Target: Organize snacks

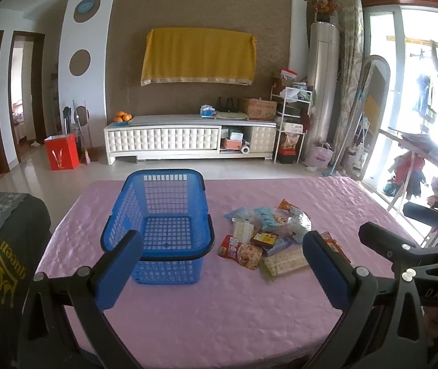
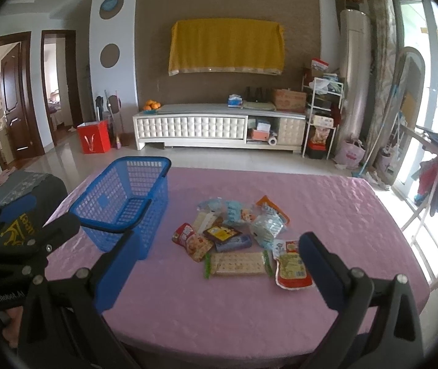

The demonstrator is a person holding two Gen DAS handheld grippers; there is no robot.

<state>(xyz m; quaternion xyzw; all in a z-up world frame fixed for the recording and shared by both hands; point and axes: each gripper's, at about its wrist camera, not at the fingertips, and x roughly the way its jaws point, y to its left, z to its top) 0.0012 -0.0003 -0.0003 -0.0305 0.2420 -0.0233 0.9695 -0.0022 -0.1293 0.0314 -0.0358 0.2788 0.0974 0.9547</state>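
Observation:
A blue plastic basket (image 1: 163,215) stands empty on the pink table (image 1: 219,323); it also shows in the right wrist view (image 2: 127,196). A pile of snack packets (image 1: 268,236) lies to its right, also in the right wrist view (image 2: 237,236): a red pouch (image 2: 193,241), a cracker pack (image 2: 239,263), a red-and-yellow pouch (image 2: 291,269). My left gripper (image 1: 222,264) is open and empty, above the table near the basket's front. My right gripper (image 2: 216,264) is open and empty, in front of the pile.
A dark chair back with a gold crown print (image 1: 1,255) stands at the table's left side. The right gripper's body (image 1: 418,255) shows at the right of the left wrist view. Beyond the table are a white TV cabinet (image 1: 188,138) and a red bag (image 1: 62,150) on the floor.

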